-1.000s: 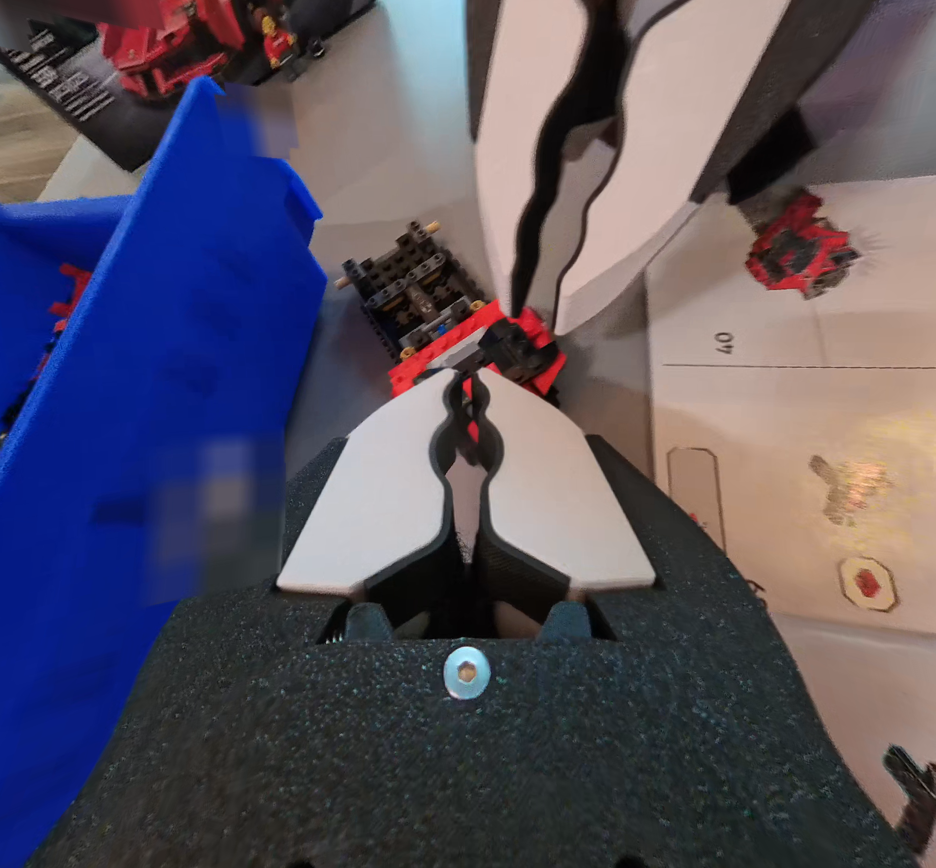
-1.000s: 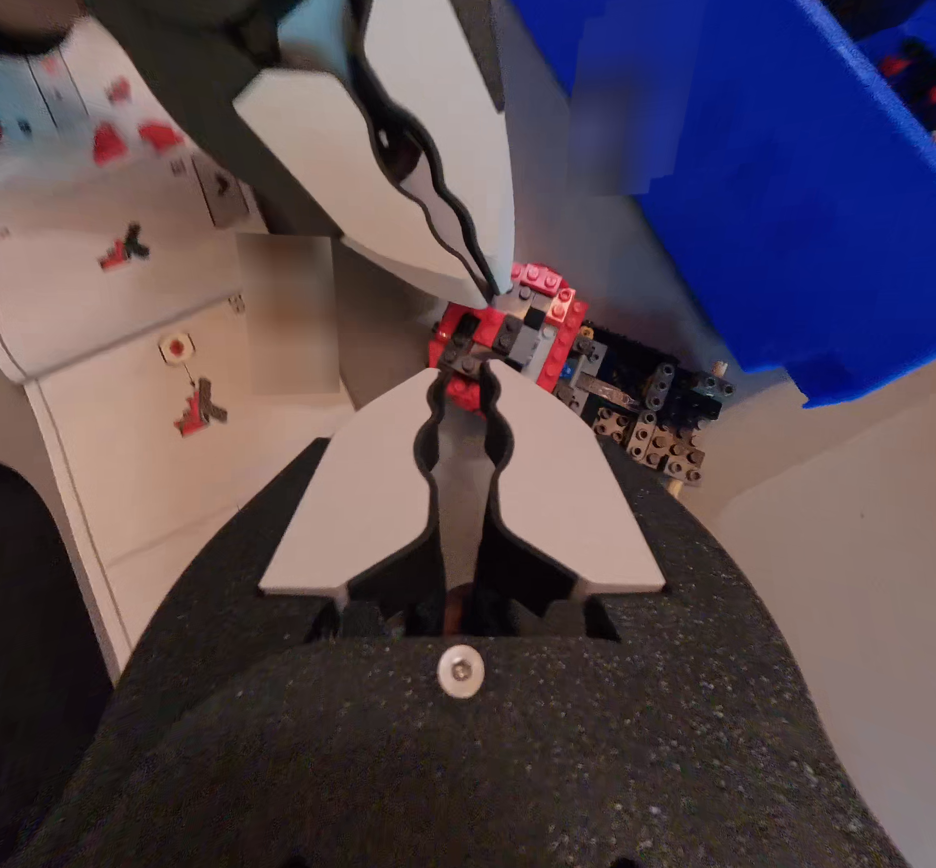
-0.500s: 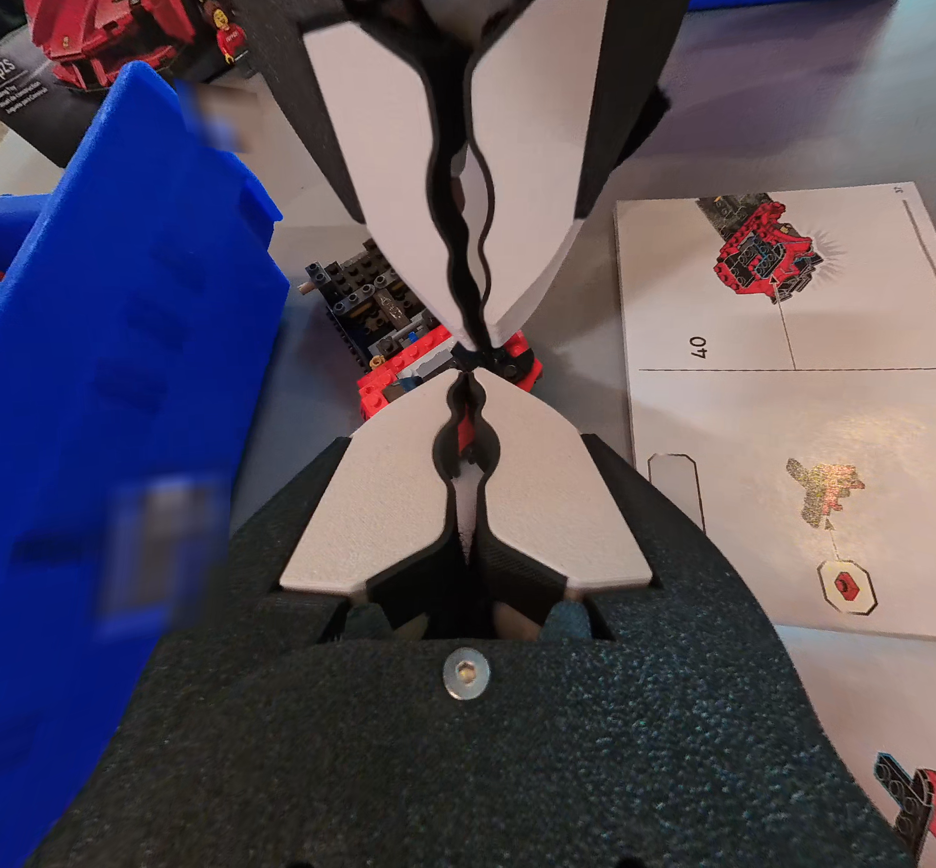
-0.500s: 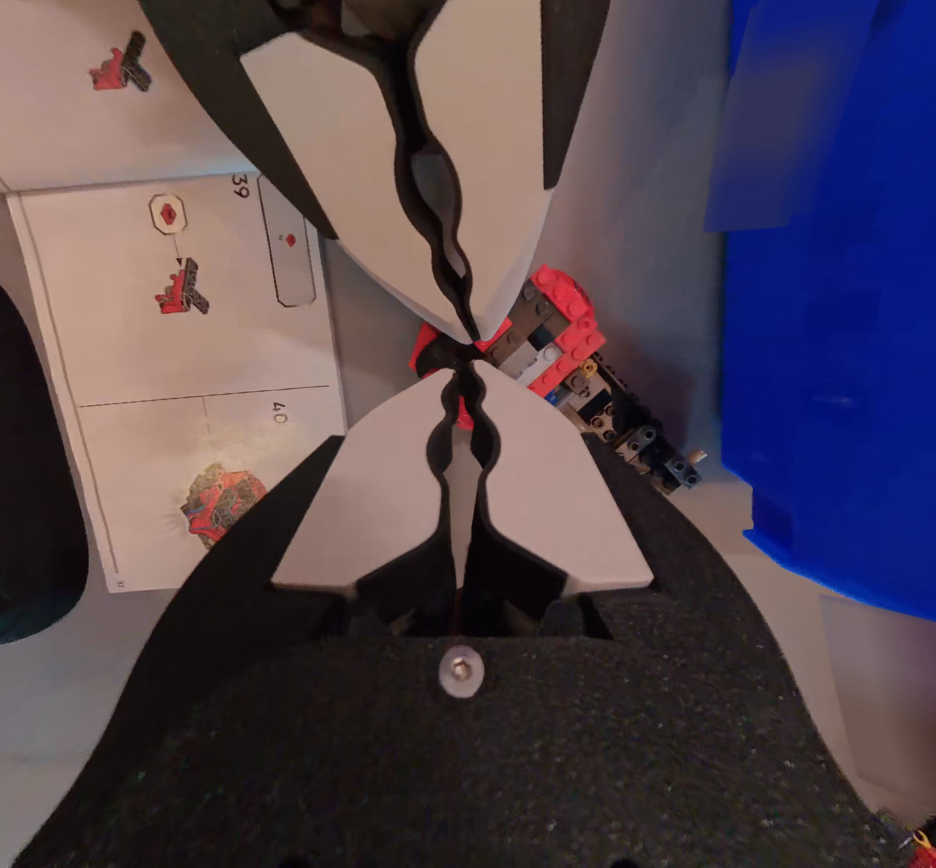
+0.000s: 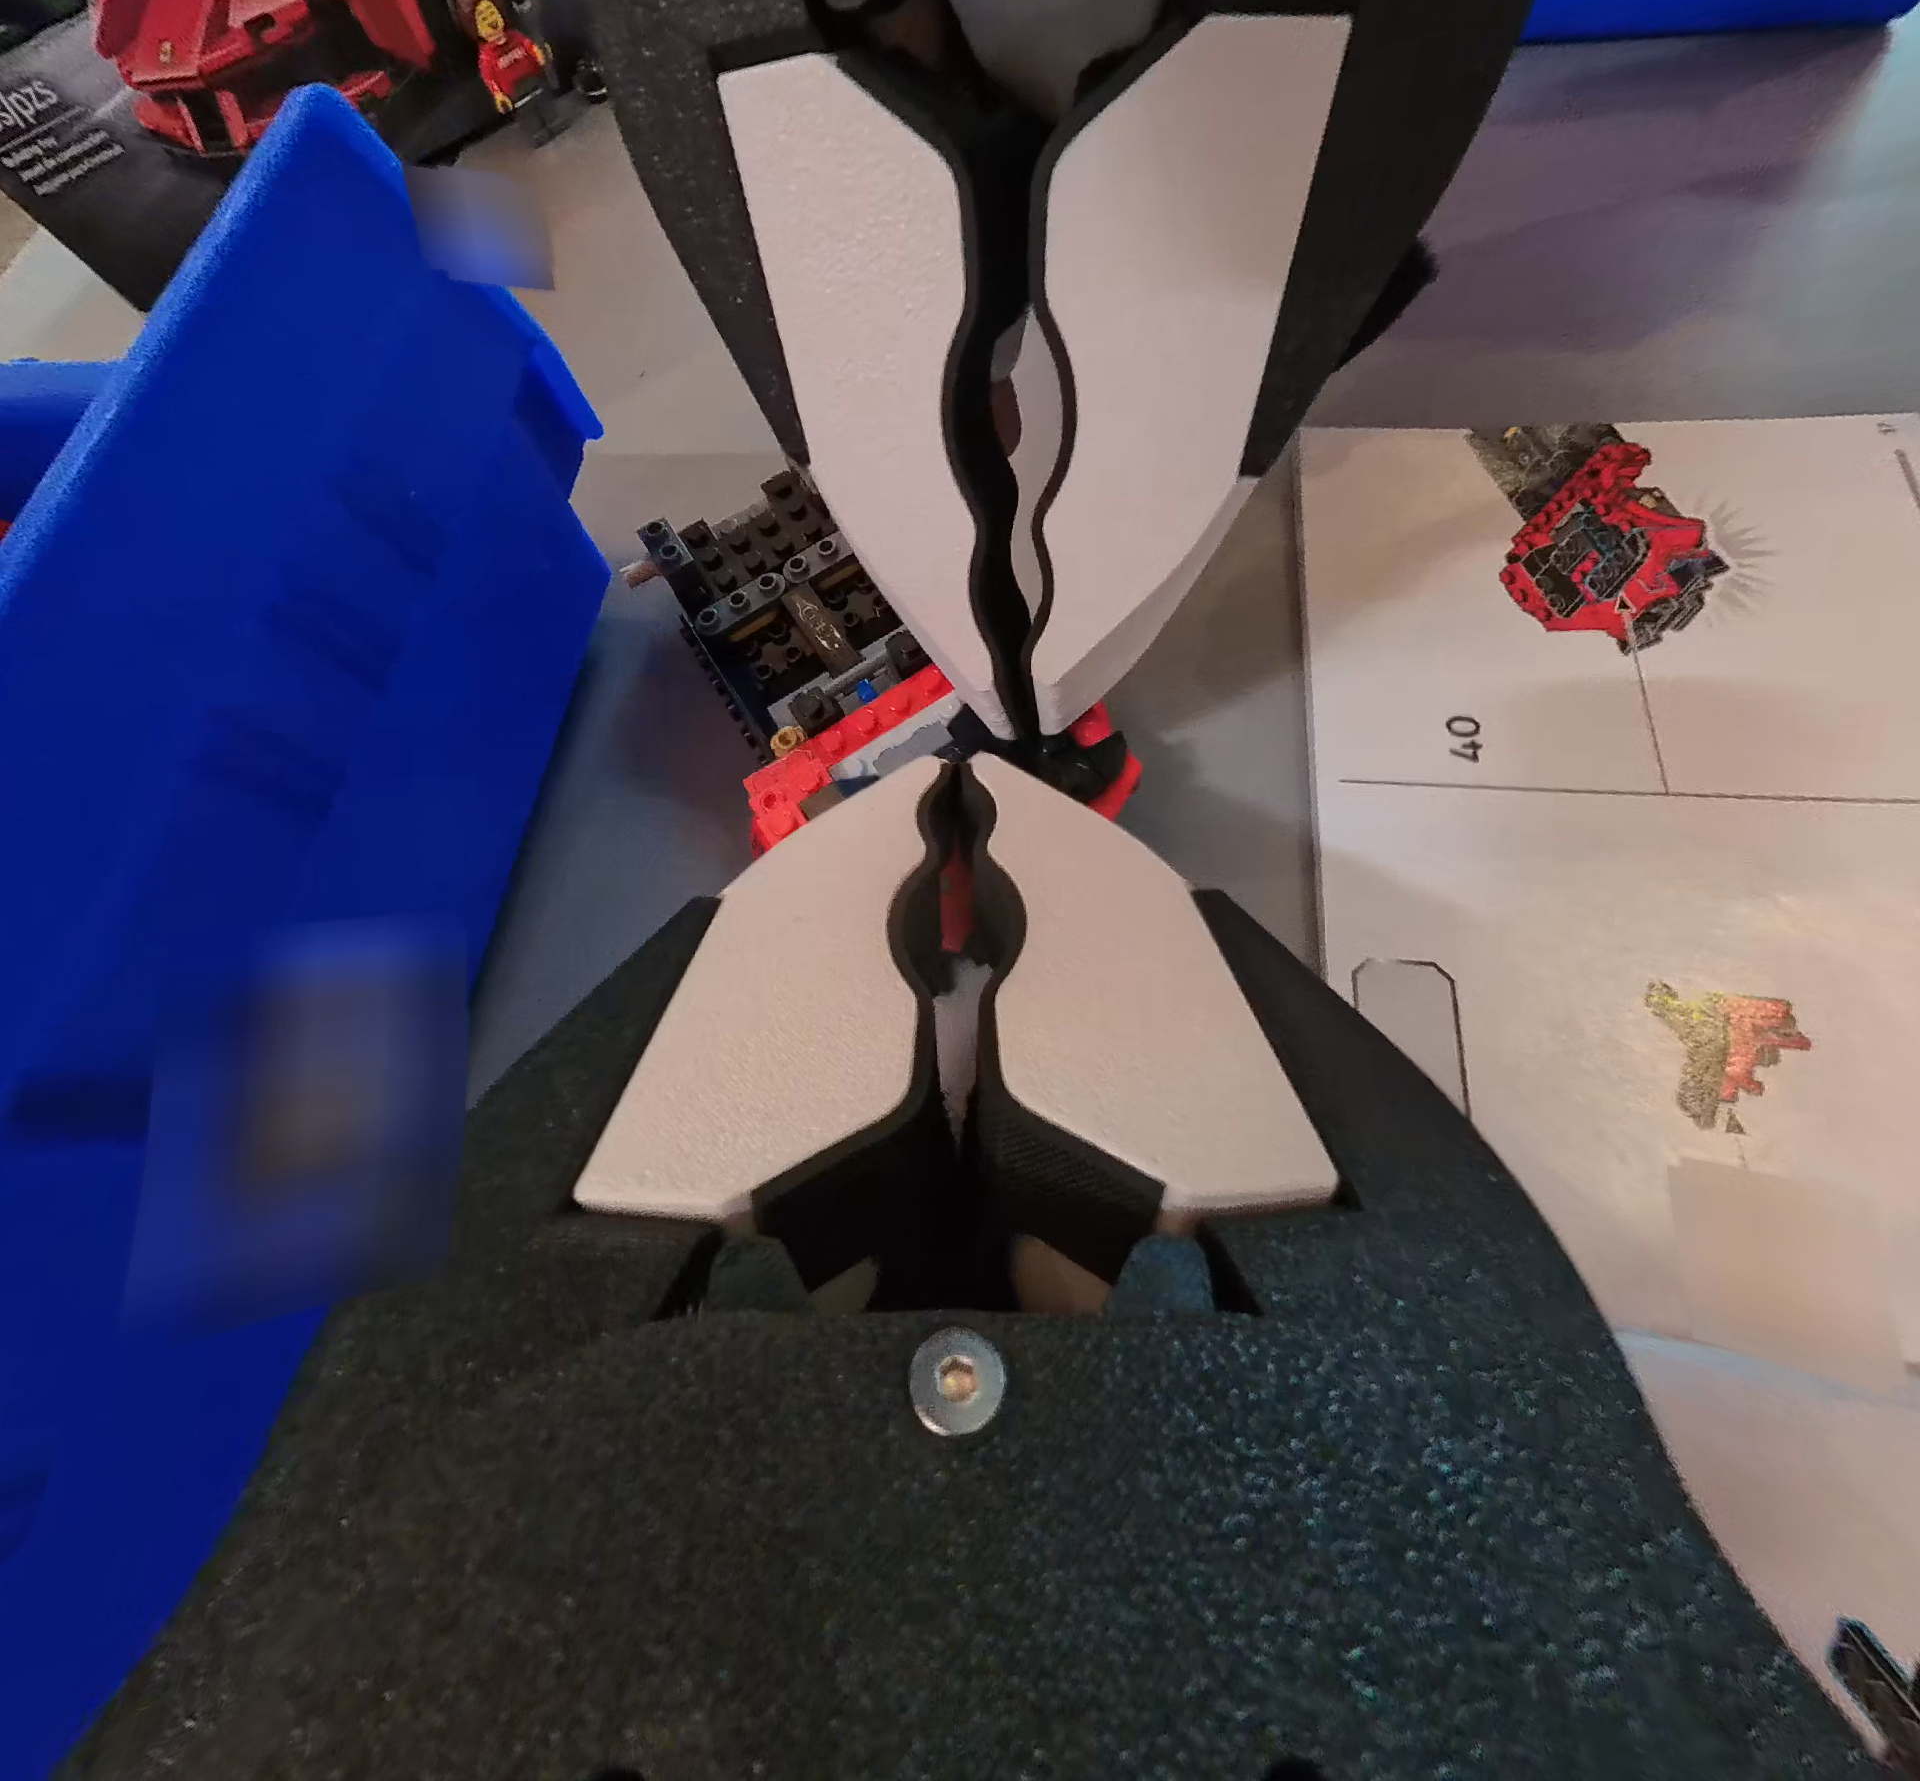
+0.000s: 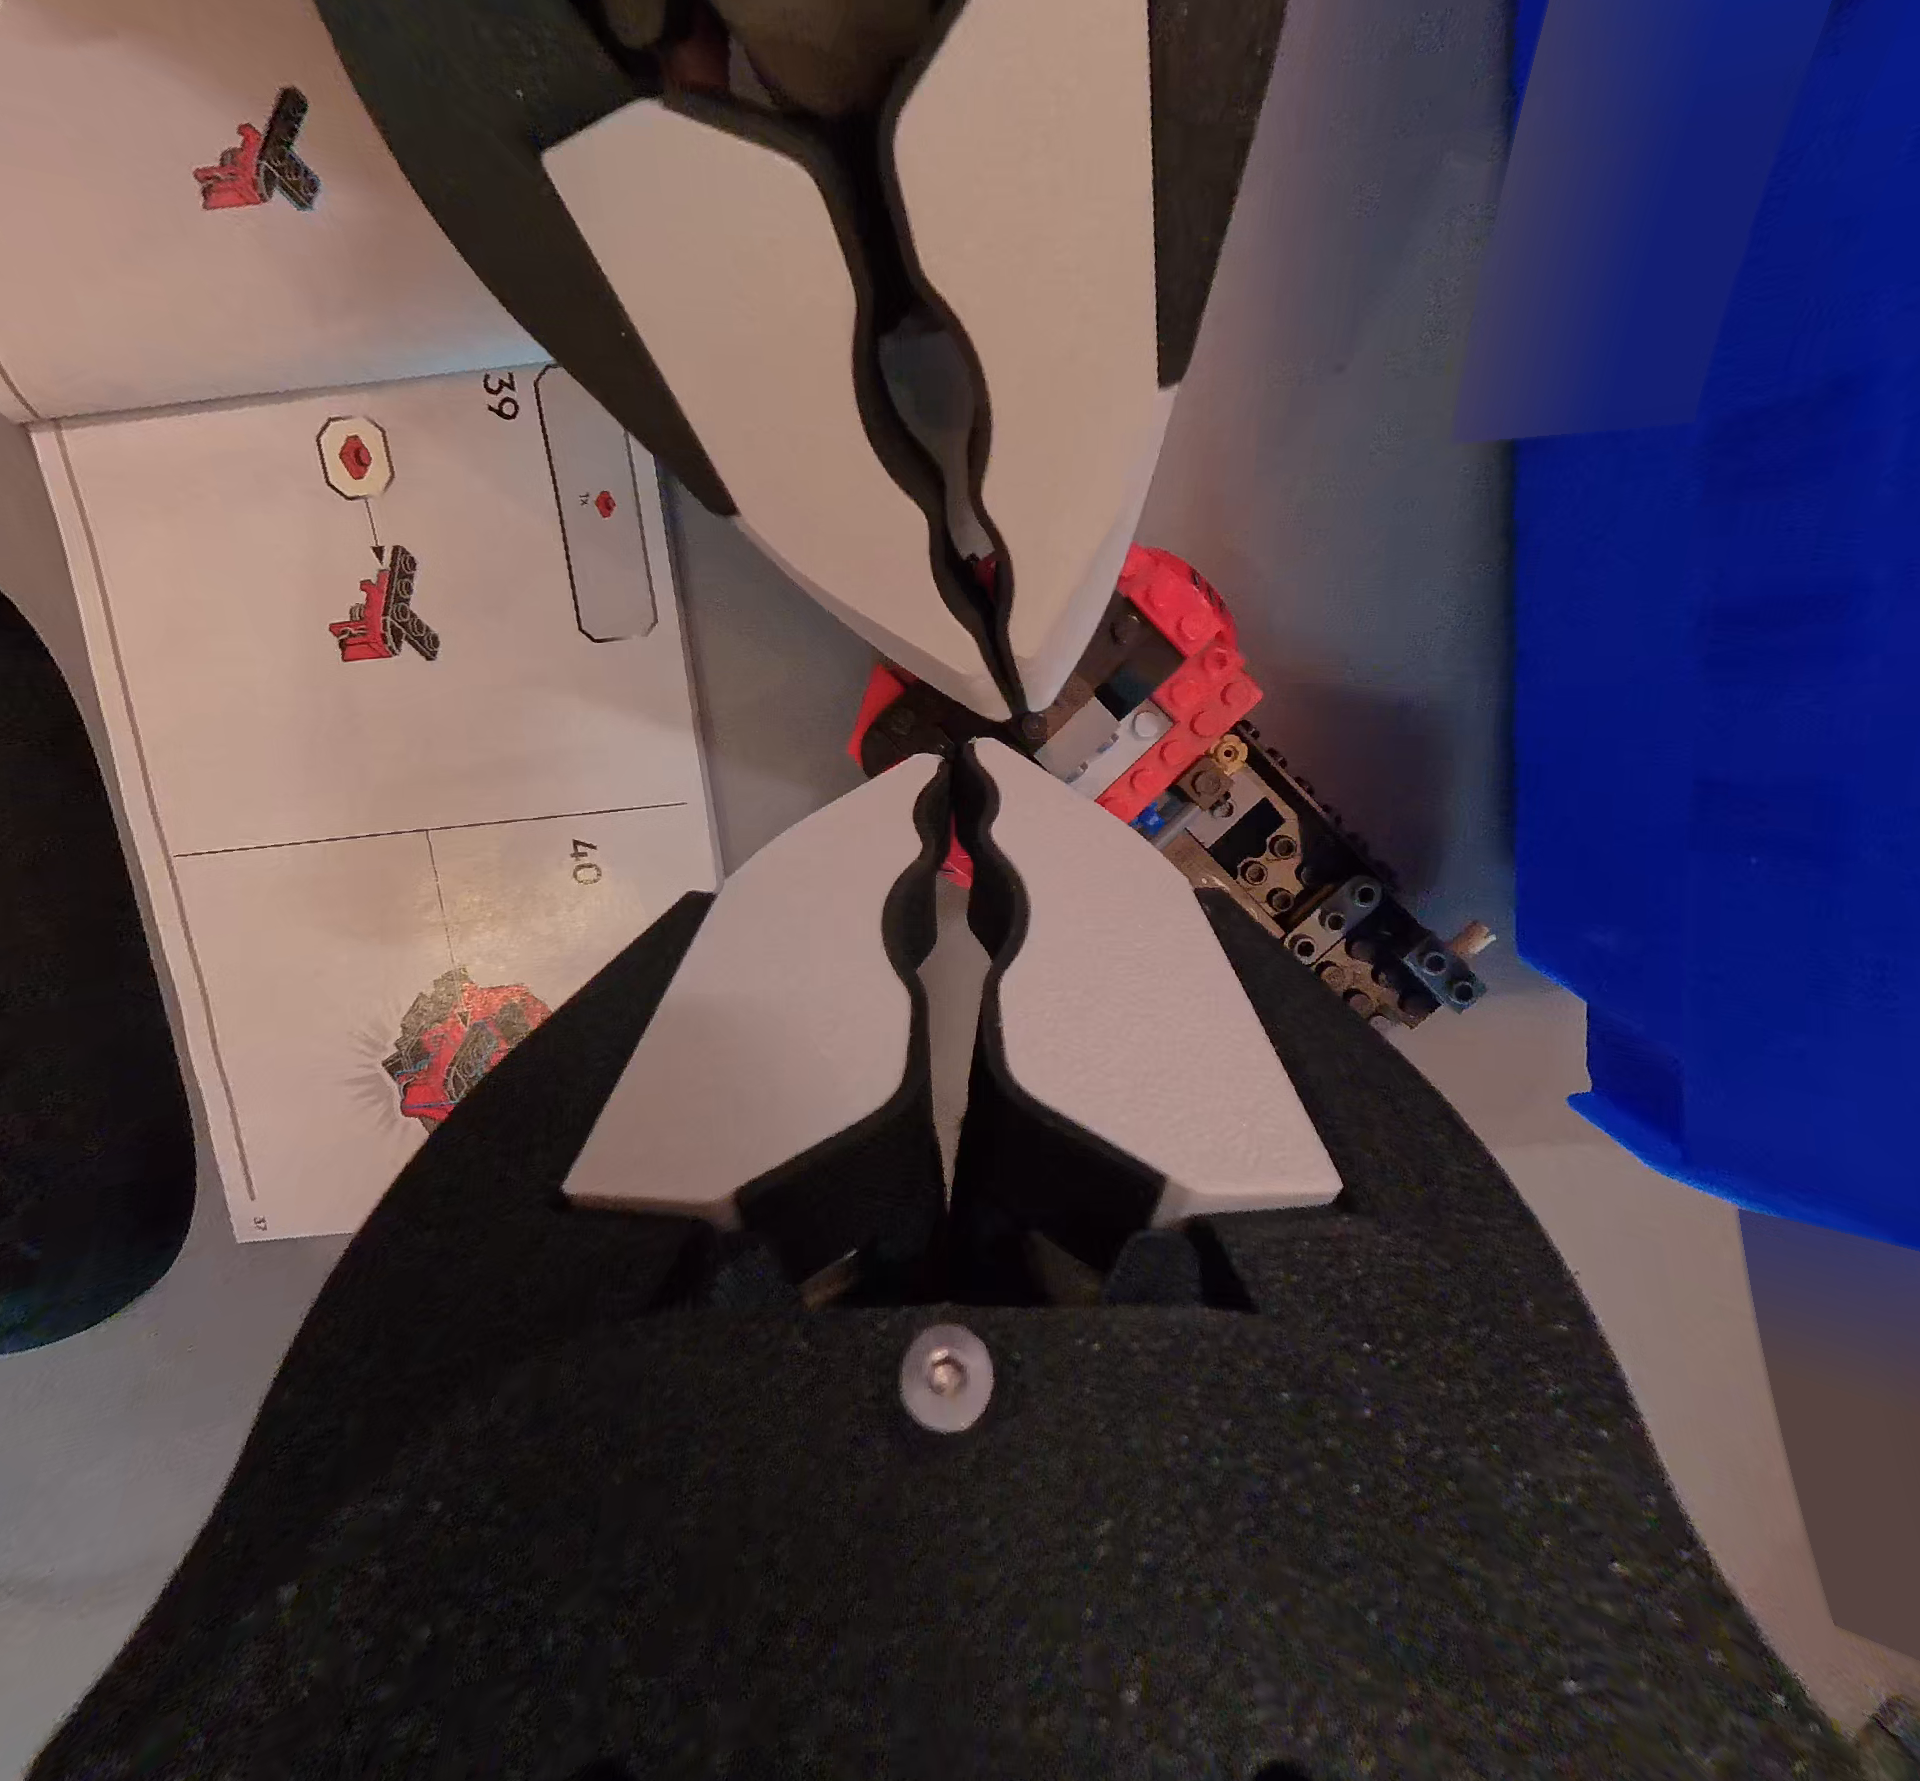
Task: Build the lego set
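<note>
On the desk (image 5: 665,401), my left tool (image 5: 958,775) pinches a red piece; my right tool (image 6: 961,757) is pressed together. Pushing hard could break the toy car (image 5: 821,651).

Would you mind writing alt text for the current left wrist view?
Two grey-padded grippers, the left gripper from below and the right gripper from above, meet tip to tip, both shut, over a red and black lego build on a table. A blue bin stands left; an open instruction booklet lies right.
</note>
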The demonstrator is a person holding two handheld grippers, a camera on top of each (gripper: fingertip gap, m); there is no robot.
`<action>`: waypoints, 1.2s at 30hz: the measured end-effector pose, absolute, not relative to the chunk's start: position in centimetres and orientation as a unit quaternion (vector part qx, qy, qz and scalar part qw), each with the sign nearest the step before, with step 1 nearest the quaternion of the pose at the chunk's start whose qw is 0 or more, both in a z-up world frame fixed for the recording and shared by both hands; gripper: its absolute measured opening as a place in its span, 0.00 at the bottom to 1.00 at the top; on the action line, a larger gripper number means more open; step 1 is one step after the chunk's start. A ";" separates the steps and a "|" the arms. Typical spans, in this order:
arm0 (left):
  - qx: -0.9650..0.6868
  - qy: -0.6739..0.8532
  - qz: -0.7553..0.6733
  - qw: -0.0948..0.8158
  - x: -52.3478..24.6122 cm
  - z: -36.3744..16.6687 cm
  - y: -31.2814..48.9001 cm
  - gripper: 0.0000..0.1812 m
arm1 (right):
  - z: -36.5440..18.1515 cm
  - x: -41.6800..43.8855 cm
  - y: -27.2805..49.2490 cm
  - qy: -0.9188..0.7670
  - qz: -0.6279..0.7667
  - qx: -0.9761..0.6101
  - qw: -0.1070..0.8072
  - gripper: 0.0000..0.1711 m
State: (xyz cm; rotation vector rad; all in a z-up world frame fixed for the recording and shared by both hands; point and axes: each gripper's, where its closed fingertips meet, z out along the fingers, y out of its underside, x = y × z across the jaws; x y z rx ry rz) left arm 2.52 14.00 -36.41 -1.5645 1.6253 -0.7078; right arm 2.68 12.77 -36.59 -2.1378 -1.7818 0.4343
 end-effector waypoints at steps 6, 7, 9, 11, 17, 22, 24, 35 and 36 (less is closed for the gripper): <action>-0.611 0.636 -0.282 0.377 2.5 -36.4 14.1 0.00 | -36.6 2.7 12.9 -0.617 0.165 -0.752 0.163 0.00; -0.611 0.637 -0.280 0.378 2.5 -36.4 14.1 0.00 | -36.6 2.7 12.9 -0.614 0.167 -0.754 0.162 0.00; -0.610 0.638 -0.276 0.380 2.6 -36.4 14.1 0.00 | -36.6 2.7 12.9 -0.611 0.165 -0.758 0.158 0.00; -0.611 0.637 -0.277 0.380 2.6 -36.4 14.1 0.00 | -36.6 2.7 12.9 -0.609 0.164 -0.761 0.152 0.00; -0.613 0.635 -0.277 0.379 2.6 -36.4 14.2 0.00 | -36.7 2.8 12.9 -0.603 0.167 -0.767 0.143 0.00; -0.616 0.632 -0.278 0.379 2.6 -36.4 14.2 0.00 | -36.7 2.8 12.9 -0.601 0.167 -0.770 0.136 0.01; -0.619 0.628 -0.284 0.376 2.6 -36.4 14.2 0.00 | -36.6 2.7 12.9 -0.604 0.163 -0.768 0.136 0.00; -0.611 0.593 -0.307 0.426 0.7 -31.9 15.3 0.04 | -33.6 3.0 13.8 -0.579 0.146 -0.759 0.259 0.02; -0.609 0.607 -0.305 0.409 0.7 -32.6 14.8 0.02 | -34.3 3.3 13.6 -0.585 0.139 -0.760 0.247 0.00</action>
